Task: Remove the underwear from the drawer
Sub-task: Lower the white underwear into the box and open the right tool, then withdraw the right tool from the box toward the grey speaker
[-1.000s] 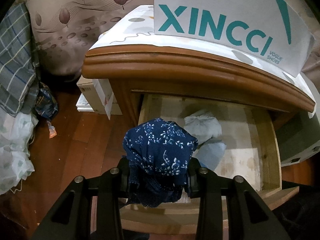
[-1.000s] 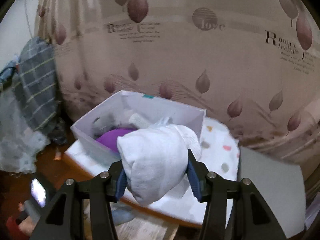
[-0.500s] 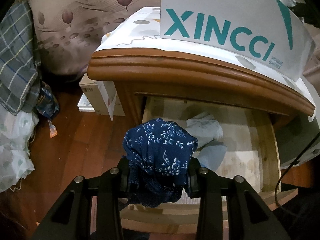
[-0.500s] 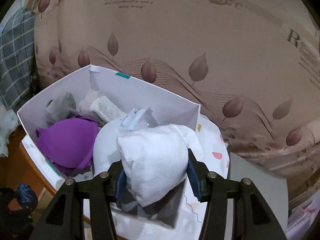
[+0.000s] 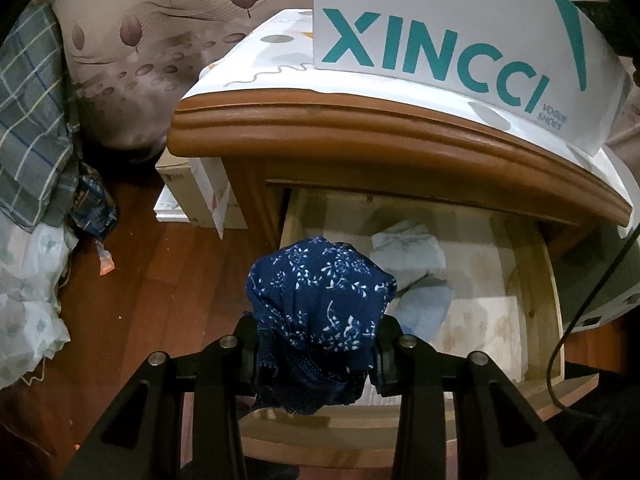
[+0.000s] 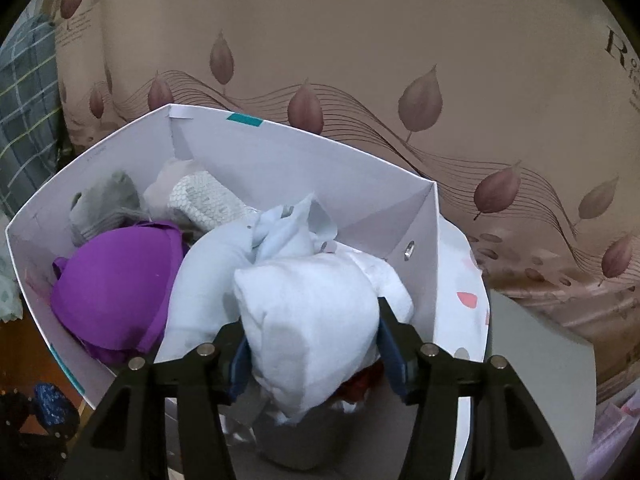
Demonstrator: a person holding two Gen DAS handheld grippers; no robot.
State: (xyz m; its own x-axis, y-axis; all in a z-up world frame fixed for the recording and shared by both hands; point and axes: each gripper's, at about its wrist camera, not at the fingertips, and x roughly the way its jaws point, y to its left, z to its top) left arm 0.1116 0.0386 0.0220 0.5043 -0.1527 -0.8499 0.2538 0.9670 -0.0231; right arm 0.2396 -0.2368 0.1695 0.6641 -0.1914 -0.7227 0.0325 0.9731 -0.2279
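My left gripper [image 5: 316, 354] is shut on dark blue floral underwear [image 5: 320, 304], held above the front of the open wooden drawer [image 5: 544, 312]. Two pale blue folded pieces [image 5: 408, 248] lie inside the drawer. My right gripper [image 6: 312, 354] is shut on a white bundled garment [image 6: 308, 320] and holds it over the right end of the white XINCCI shoe box [image 6: 280, 160]. The box holds a purple bra [image 6: 116, 284], a pale blue piece [image 6: 212, 280], a grey piece [image 6: 104, 204] and a white netted piece [image 6: 204, 200]. The box also shows in the left wrist view [image 5: 440, 32].
The box stands on the wooden nightstand [image 5: 360, 136], on a patterned cloth [image 5: 256, 64]. A leaf-print curtain [image 6: 360, 60] hangs behind. Cardboard boxes [image 5: 192, 196] sit on the wooden floor left of the nightstand, with plaid and white fabric [image 5: 32, 128] further left. A cable [image 5: 592, 304] hangs at right.
My right gripper has moved forward and down over the shoe box with the white garment. My left gripper has drifted slightly left, still holding the blue underwear above the drawer.
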